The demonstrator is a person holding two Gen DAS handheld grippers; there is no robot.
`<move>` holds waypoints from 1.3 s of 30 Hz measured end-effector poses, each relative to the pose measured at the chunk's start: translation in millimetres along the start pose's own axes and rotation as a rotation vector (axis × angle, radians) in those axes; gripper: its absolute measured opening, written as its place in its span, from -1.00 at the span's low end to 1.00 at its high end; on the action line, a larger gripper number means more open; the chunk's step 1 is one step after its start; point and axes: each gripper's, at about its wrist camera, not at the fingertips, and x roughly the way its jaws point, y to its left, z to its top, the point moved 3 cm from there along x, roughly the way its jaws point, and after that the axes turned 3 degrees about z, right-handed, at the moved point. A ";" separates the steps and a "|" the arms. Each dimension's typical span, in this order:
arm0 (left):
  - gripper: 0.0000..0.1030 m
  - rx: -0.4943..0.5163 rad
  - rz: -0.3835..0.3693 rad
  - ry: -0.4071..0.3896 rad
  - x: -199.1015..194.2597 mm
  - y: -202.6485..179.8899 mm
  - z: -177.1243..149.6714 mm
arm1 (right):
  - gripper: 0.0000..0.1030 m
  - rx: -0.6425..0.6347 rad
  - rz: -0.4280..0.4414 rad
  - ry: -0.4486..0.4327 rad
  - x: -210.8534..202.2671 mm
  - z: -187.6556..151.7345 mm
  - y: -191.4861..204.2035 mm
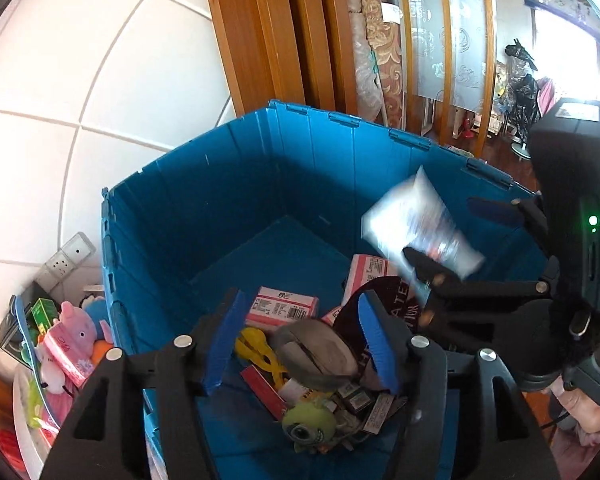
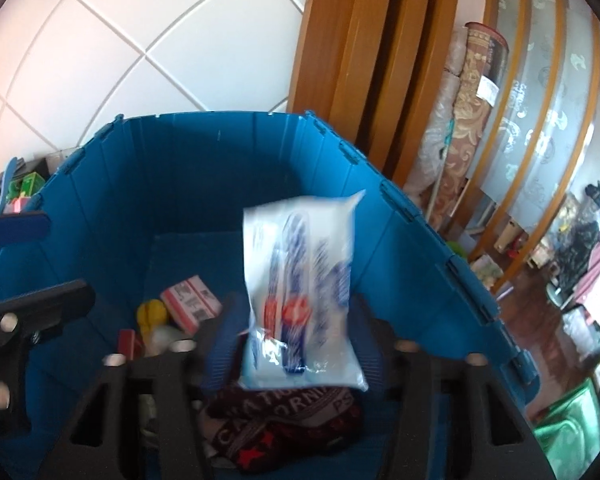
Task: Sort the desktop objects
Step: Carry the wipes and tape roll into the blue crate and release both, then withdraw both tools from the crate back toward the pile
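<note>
Left wrist view
- Your left gripper [image 1: 300, 340]: jaws apart, nothing between the blue pads; it hangs over the pile in the blue crate [image 1: 204, 184].
- Your right gripper [image 1: 456, 248]: seen from the side with the white packet [image 1: 416, 224] blurred at its tips; from here you cannot tell whether it grips.
- Done so far: the crate already holds a heap, so sorting looks well under way.
- Count in crate: 2 pink-and-white boxes [image 1: 286, 306], 1 grey mouse [image 1: 316, 354], 1 yellow toy [image 1: 260, 350], 1 green one-eyed plush [image 1: 308, 426], 1 dark printed cloth [image 1: 396, 300], plus small cartons too jumbled to count.
- Left to do: a pink pig plush [image 1: 82, 326] and other clutter sit outside the crate, just beside its left wall.

Right wrist view
- Your right gripper [image 2: 292, 344]: jaws wide, pads clear of the packet's sides; the packet [image 2: 304, 292] looks released above the crate [image 2: 112, 184].
- Packet count: 1.
- Below it: the dark cloth [image 2: 284, 424].
</note>
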 end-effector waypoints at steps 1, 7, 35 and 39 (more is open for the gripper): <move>0.14 -0.001 0.000 -0.003 -1.7 1.2 0.0 | 0.57 -0.006 -0.003 0.002 -0.6 0.3 0.4; 0.15 -0.031 0.008 -0.043 -12.6 13.7 0.2 | 0.99 -0.008 -0.013 -0.024 -13.2 2.8 1.6; 0.49 -0.365 0.235 -0.324 -140.5 213.0 -122.0 | 1.00 -0.133 0.100 -0.232 -113.1 31.7 179.2; 0.49 -0.380 0.330 -0.299 -151.3 246.5 -155.8 | 1.00 -0.160 0.155 -0.253 -121.1 32.2 221.0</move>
